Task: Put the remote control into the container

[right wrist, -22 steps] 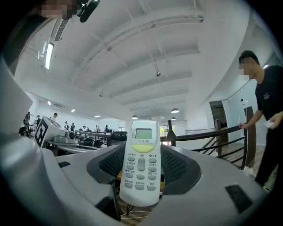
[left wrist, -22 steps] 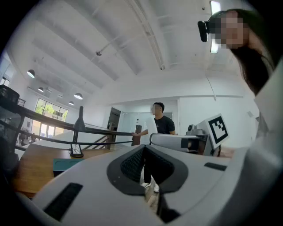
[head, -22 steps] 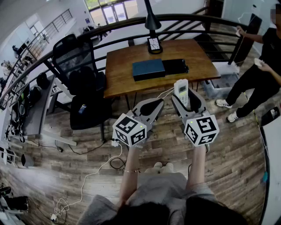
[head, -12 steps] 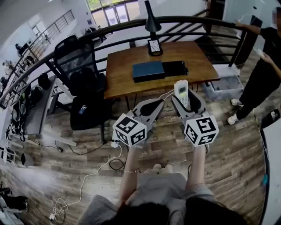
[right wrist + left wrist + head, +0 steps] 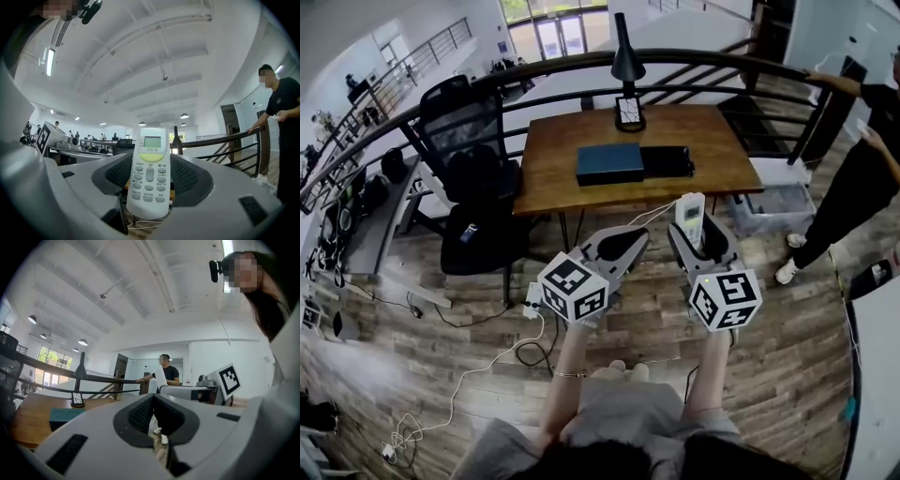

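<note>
A white remote control (image 5: 689, 214) with a small screen and grey buttons (image 5: 149, 171) stands upright in my right gripper (image 5: 696, 234), whose jaws are shut on its sides. My left gripper (image 5: 623, 242) is held level beside it, its jaws closed tip to tip (image 5: 157, 446) with nothing between them. Ahead of both grippers a dark teal box-shaped container (image 5: 609, 163) lies on a brown wooden table (image 5: 553, 178), and it also shows in the left gripper view as the teal container (image 5: 65, 414). Both grippers hang over the floor, short of the table's near edge.
A flat black item (image 5: 666, 161) lies against the container's right side, and a black lamp (image 5: 627, 66) stands behind. A black office chair (image 5: 473, 159) is left of the table. A person (image 5: 862, 178) stands by the railing at right, near a clear bin (image 5: 773, 202). Cables (image 5: 469, 375) trail over the floor.
The view has shifted so the table sits a little lower and nearer. Both grippers keep their poses, with the remote still held. The person at right has stepped further away.
</note>
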A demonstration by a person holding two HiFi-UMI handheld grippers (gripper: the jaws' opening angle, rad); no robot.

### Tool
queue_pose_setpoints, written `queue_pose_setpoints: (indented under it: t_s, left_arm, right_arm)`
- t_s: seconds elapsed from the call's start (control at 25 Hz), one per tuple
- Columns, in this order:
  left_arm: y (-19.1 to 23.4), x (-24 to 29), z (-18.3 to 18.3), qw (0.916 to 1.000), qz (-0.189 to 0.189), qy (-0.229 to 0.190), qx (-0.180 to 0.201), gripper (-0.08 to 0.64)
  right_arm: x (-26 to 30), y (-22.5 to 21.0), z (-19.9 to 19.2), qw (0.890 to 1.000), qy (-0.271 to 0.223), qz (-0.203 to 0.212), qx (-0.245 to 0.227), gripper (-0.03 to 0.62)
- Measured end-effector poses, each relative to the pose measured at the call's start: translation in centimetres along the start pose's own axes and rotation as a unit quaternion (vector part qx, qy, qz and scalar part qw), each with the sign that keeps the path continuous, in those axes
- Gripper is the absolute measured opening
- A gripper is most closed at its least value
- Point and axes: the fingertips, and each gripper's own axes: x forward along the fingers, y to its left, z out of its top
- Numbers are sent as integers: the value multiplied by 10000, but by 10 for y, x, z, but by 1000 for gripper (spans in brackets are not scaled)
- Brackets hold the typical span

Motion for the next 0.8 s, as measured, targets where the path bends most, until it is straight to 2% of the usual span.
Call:
queue_pose_setpoints:
  t_s: [0.32, 0.8]
  left_arm:
    - [-6, 11, -10, 9999, 89, 128, -71, 3]
    - [34, 47, -16, 9998, 31, 166, -71, 3]
  right_arm:
    - [0, -19, -7, 9999, 72, 8, 131, 249]
    - [40, -54, -11, 9999, 101, 10, 72, 249]
